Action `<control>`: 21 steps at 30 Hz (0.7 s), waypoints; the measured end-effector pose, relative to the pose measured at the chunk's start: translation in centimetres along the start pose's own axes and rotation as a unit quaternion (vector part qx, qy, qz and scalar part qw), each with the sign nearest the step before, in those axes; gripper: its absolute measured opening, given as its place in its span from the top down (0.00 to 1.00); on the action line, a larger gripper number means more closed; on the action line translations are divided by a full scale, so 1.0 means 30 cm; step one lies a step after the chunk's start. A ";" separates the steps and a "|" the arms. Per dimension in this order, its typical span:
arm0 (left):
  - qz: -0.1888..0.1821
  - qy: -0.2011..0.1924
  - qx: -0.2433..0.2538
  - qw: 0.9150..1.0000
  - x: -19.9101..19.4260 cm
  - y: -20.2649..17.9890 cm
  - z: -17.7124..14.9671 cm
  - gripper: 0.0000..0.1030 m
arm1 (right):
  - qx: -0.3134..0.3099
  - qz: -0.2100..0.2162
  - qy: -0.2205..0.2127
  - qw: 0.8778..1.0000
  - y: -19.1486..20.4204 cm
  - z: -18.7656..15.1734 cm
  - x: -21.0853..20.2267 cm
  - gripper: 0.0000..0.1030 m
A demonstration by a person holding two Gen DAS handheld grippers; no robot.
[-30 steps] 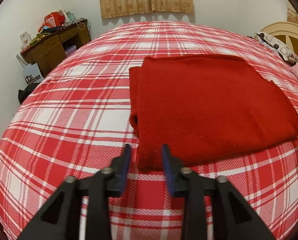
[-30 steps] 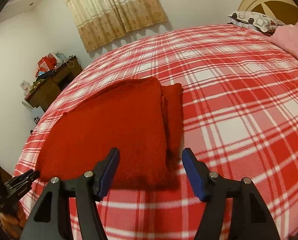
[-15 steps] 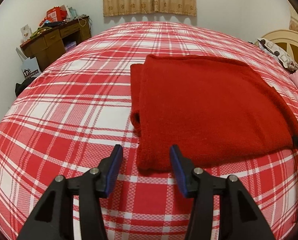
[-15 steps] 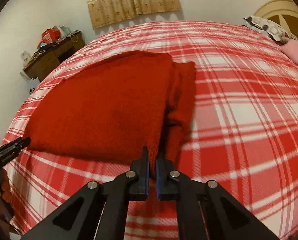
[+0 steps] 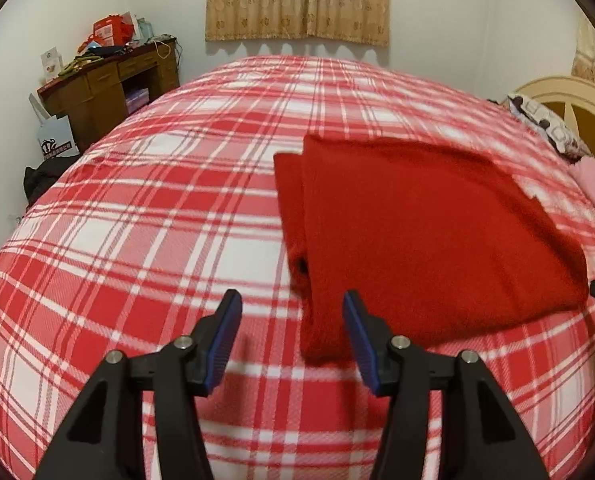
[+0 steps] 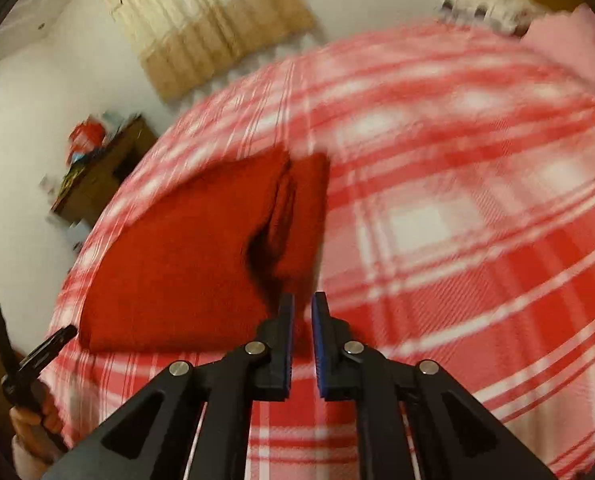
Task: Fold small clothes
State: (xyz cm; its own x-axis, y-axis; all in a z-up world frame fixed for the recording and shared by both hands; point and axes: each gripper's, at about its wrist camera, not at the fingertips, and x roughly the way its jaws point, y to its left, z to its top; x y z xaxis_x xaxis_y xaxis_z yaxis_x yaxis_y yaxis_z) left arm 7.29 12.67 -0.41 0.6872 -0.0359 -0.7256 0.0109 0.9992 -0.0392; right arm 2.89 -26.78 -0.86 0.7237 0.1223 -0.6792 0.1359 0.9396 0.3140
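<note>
Left tongs spread by sweater corner, right tongs nearly closed.

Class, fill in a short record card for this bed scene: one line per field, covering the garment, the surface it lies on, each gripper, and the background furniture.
garment: red knitted garment, folded, lying flat
surface: red and white plaid bedspread
left gripper: open, jaws wide apart at the garment's near corner, nothing between them
right gripper: jaws nearly together with a thin gap; whether cloth is pinched cannot be told, view blurred
furniture: wooden desk with clutter, by the wall
window: beige curtain
bed head: cream headboard, patterned pillow
</note>
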 end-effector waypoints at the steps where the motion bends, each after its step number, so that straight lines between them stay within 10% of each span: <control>1: -0.003 -0.002 -0.001 1.000 0.006 -0.008 0.010 0.45 | -0.010 -0.007 -0.013 1.000 0.021 0.013 -0.009 0.92; 10: 0.030 0.009 0.041 0.999 0.129 -0.218 0.076 0.42 | -0.122 -0.032 -0.007 0.992 0.299 0.148 0.228 0.92; 21: 0.015 -0.005 0.046 0.999 0.152 -0.198 0.024 0.27 | -0.060 -0.029 0.041 0.997 0.093 0.211 0.366 1.00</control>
State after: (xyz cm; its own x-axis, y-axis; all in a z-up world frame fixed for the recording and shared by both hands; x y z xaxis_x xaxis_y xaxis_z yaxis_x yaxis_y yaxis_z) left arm 10.89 6.59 -3.00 0.6951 -0.0072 -0.7189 0.0570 0.9973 0.0452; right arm 15.51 -24.82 -3.24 0.6592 0.0868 -0.7469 0.0910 0.9768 0.1939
